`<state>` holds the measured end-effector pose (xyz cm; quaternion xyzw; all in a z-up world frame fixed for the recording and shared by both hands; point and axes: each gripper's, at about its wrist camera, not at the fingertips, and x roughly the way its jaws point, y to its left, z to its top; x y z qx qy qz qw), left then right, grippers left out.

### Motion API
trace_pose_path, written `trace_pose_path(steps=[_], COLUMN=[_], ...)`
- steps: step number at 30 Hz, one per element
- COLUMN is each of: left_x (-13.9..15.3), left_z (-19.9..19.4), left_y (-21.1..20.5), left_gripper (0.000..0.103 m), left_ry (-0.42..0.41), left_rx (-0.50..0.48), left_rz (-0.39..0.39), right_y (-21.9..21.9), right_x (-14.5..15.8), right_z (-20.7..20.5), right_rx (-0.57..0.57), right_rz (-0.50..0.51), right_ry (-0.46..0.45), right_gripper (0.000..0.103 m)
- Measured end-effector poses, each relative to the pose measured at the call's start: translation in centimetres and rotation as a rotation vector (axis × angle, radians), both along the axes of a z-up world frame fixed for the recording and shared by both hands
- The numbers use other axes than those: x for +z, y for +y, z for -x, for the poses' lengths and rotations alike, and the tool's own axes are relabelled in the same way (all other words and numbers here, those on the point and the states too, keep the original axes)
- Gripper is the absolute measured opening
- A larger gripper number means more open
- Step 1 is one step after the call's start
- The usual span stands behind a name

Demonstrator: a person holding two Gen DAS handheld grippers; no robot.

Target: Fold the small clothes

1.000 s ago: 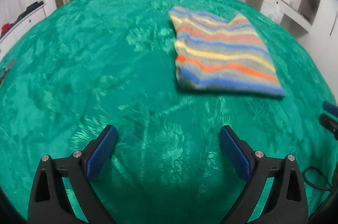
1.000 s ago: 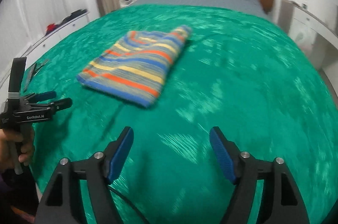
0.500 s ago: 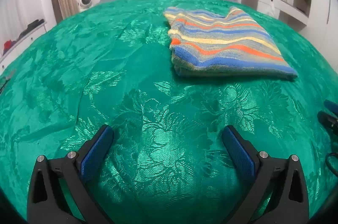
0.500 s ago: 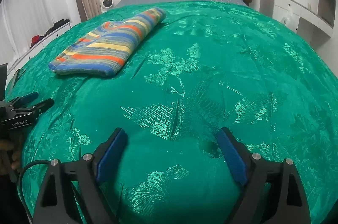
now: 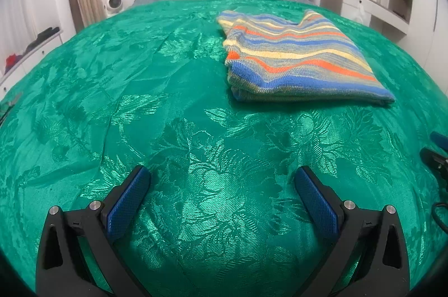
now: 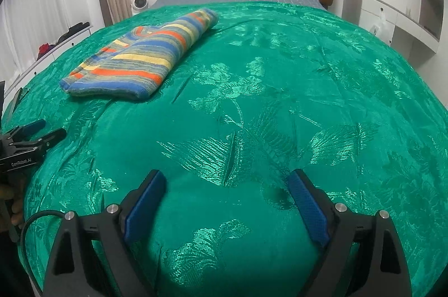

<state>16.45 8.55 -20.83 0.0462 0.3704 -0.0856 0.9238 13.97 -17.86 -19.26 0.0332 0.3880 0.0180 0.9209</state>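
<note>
On the left, the left claw (image 5: 222,194) was held wide open over the green bedspread (image 5: 156,112), nothing between its blue pads (image 5: 127,201). The folded striped sweater (image 5: 296,58) was laid flat on the bedspread, well ahead of that claw and right of its centre; its lower layers were hidden under the top fold. At the far right edge of the left view, the right claw (image 6: 226,200) was cut off to a sliver; in its own view it was seen spread open and empty, the sweater lying far to its left.
</note>
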Motion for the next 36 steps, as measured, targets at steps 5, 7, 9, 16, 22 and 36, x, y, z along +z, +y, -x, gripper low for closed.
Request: trace_pose_path(steps=[5, 7, 9, 16, 22, 36], left_x=[-0.08, -0.08, -0.10, -0.08, -0.07, -0.08], left_z=[-0.01, 0.00, 0.01, 0.01, 0.06, 0.06], left_y=[0.11, 0.13, 0.15, 0.15, 0.10, 0.13], left_gripper=[0.103, 0.102, 0.102, 0.102, 0.102, 0.102], left_ry=[-0.003, -0.002, -0.002, -0.005, -0.007, -0.008], left_rx=[0.000, 0.000, 0.000, -0.001, -0.002, -0.002], left_rz=[0.004, 0.003, 0.004, 0.006, 0.009, 0.010], right_y=[-0.03, -0.02, 0.04, 0.11, 0.17, 0.20], right_x=[0.01, 0.00, 0.00, 0.00, -0.01, -0.03], right_z=[0.00, -0.01, 0.03, 0.03, 0.02, 0.01], right_rx=[0.001, 0.001, 0.000, -0.002, -0.003, -0.003], right_rz=[-0.001, -0.002, -0.003, 0.001, 0.002, 0.004], right_ry=[0.000, -0.001, -0.002, -0.002, -0.002, -0.003], right_gripper=[0.090, 0.090, 0.090, 0.090, 0.090, 0.090])
